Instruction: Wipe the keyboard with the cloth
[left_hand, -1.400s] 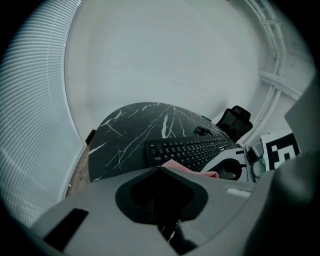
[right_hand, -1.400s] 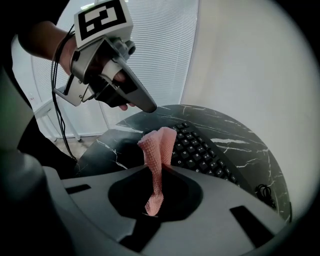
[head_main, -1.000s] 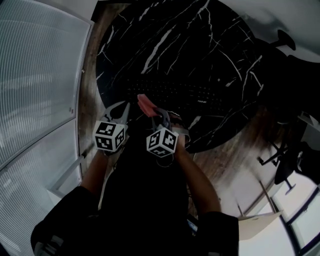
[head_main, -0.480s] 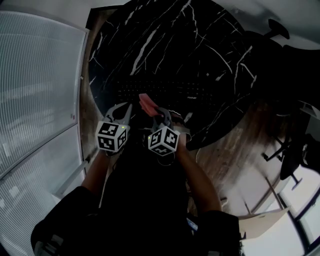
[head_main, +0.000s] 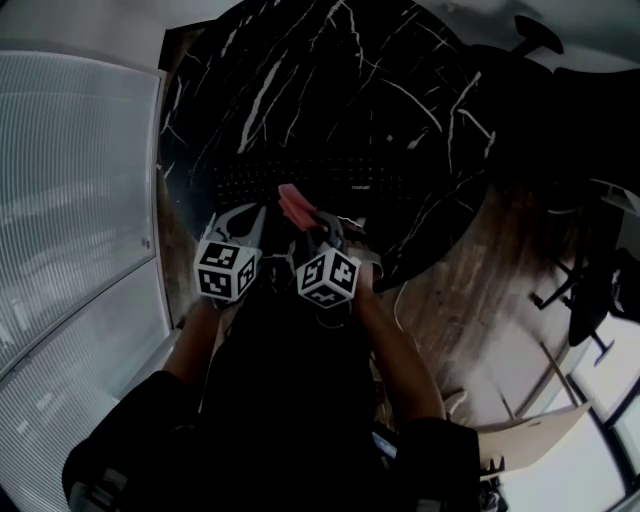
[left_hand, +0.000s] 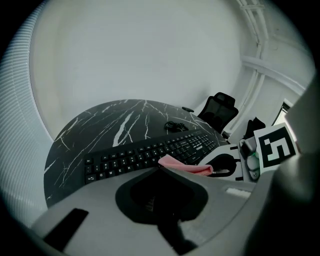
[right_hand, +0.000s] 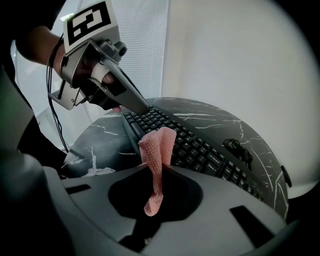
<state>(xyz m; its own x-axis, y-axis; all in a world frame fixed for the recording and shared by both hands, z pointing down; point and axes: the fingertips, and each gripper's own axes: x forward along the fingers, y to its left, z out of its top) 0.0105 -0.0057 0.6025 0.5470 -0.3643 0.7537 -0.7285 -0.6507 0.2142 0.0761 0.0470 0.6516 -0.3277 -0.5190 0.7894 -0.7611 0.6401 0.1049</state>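
- The black full-size keyboard (head_main: 330, 180) lies flat on a round black marble table with white veins (head_main: 300, 70), its long edge facing the person.
- The pink waffle-knit cloth (right_hand: 157, 155) is a narrow folded strip with a coarse, nubbly weave. It is held at the keyboard's near edge, towards its left half.
- The right gripper (right_hand: 155, 167) pinches the cloth between its jaws. One folded end stands up past the tips and the other end hangs down behind them.
- In the dim head view the cloth (head_main: 295, 207) seems to hover just above the keys rather than rest on them, though this is hard to tell.
- The left gripper (left_hand: 160, 168) has its jaws pressed together with nothing between them. Its tips point at the keyboard's near edge, just beside the cloth (left_hand: 182, 165).
- A small coil of black cable (right_hand: 237, 147) lies on the table just beyond the keyboard's far edge.
- A black office chair (left_hand: 218, 107) stands past the table, beyond the keyboard's right end.
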